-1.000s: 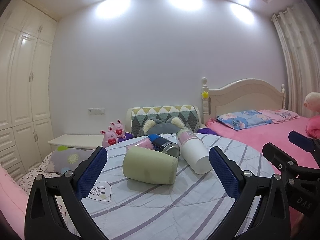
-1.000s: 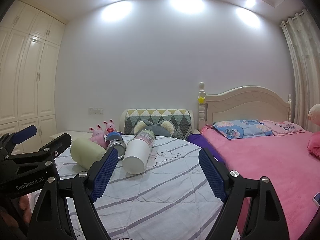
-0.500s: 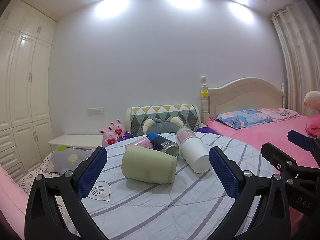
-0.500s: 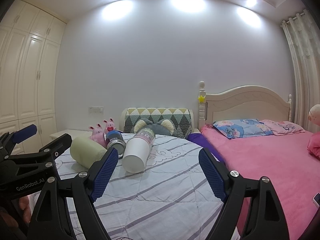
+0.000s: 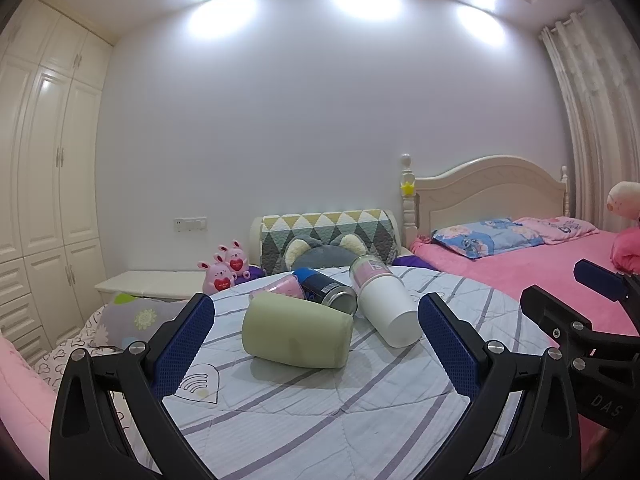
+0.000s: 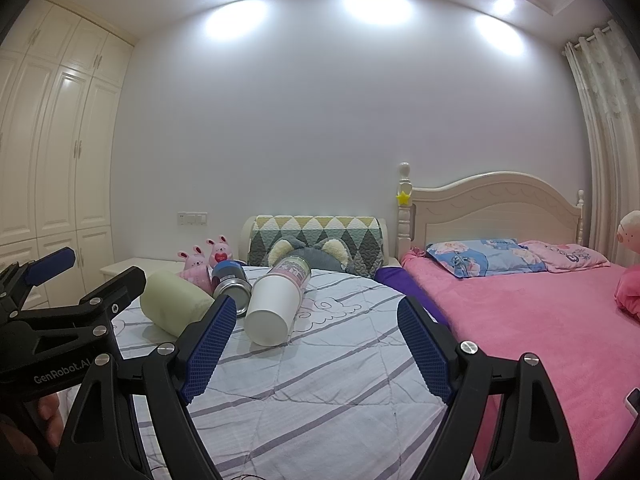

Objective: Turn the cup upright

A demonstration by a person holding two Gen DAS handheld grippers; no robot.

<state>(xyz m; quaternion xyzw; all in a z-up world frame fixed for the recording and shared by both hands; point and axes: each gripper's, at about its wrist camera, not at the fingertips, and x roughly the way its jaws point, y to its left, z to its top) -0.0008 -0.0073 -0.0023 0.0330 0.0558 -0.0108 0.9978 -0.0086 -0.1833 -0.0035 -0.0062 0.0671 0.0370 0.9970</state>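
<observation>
Several cups lie on their sides on a round table with a striped cloth [image 5: 320, 400]. A pale green cup [image 5: 298, 336] lies nearest, between my left gripper's open fingers. Behind it lie a pink cup [image 5: 280, 288], a dark blue metal cup [image 5: 326, 288] and a white tumbler with a pink lid [image 5: 382, 304]. My left gripper [image 5: 316, 340] is open and empty, short of the green cup. My right gripper [image 6: 316, 340] is open and empty; the white tumbler [image 6: 276, 300] lies just ahead of it, the green cup [image 6: 174, 302] to its left.
A pink bed [image 6: 540, 320] with pillows lies to the right of the table. A padded chair back with a grey plush [image 5: 326, 240] stands behind the table. Pink bunny toys [image 5: 224, 268] and a white nightstand [image 5: 152, 280] are at the back left. Wardrobes line the left wall.
Both grippers have crept slightly forward toward the cups. Both stay open. The cups have not moved.
</observation>
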